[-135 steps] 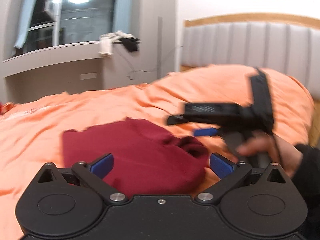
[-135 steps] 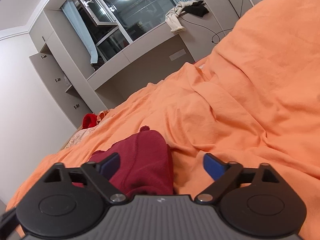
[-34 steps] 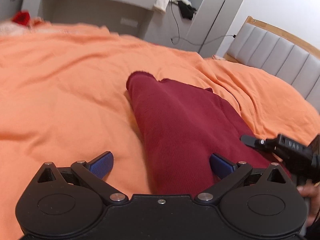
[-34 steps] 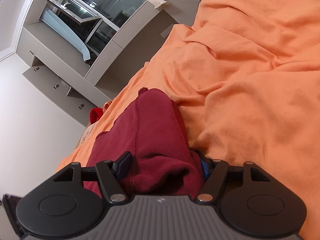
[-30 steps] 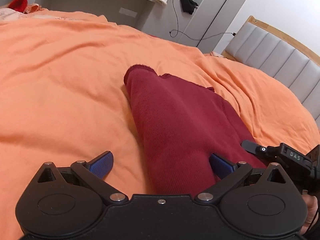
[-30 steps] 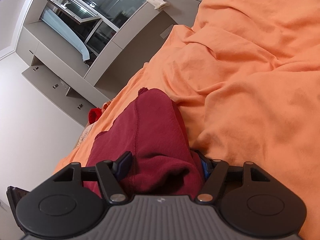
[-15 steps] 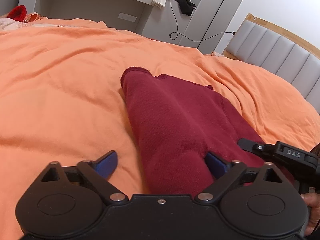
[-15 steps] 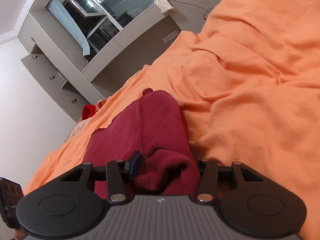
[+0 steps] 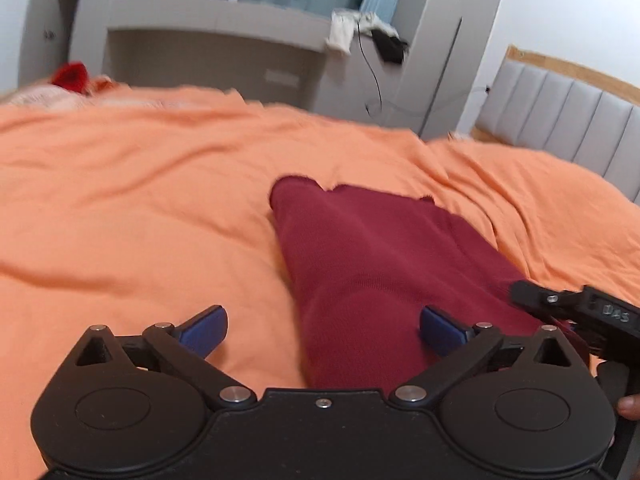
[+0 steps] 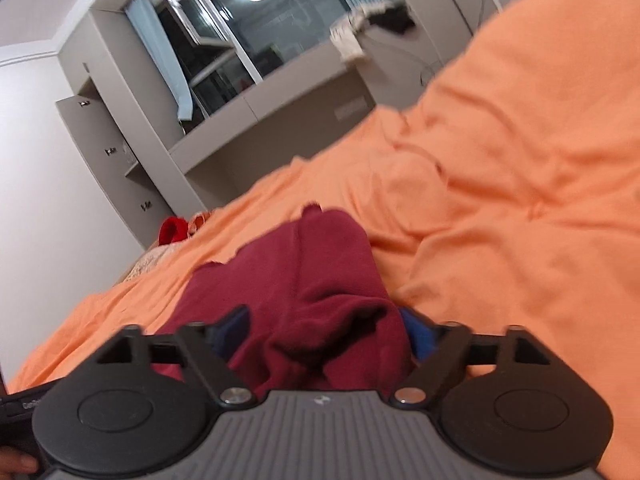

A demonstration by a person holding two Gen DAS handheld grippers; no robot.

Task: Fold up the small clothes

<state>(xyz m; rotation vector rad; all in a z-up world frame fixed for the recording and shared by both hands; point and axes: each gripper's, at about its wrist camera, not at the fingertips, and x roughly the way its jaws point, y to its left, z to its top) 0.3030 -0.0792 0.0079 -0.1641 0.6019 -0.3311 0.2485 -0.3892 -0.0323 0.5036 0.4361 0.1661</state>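
A dark red knit garment [image 9: 372, 264] lies folded into a long strip on the orange bedspread [image 9: 132, 216]. My left gripper [image 9: 322, 328] hovers at the strip's near end. Its jaws are opening wide, the cloth lies between them toward the right fingertip [image 9: 440, 326], and neither pad presses it. In the left wrist view my right gripper [image 9: 576, 312] shows at the strip's right side. In the right wrist view the garment's bunched end [image 10: 320, 332] sits between the jaws of my right gripper [image 10: 326, 330], which are opening; the cloth is slack.
A small red item [image 10: 172, 230] lies at the bed's far end. A grey padded headboard [image 9: 560, 120] stands at the right. A grey window ledge [image 9: 216, 36] carries a white cloth [image 9: 340, 32] and a black item with a cable. The bedspread rises in folds [image 10: 500, 200] on the right.
The right jaws, shut on the garment's bunched end half a second ago, have spread apart. The left jaws narrowed slightly, then widened again. Both views have lifted and tilted up.
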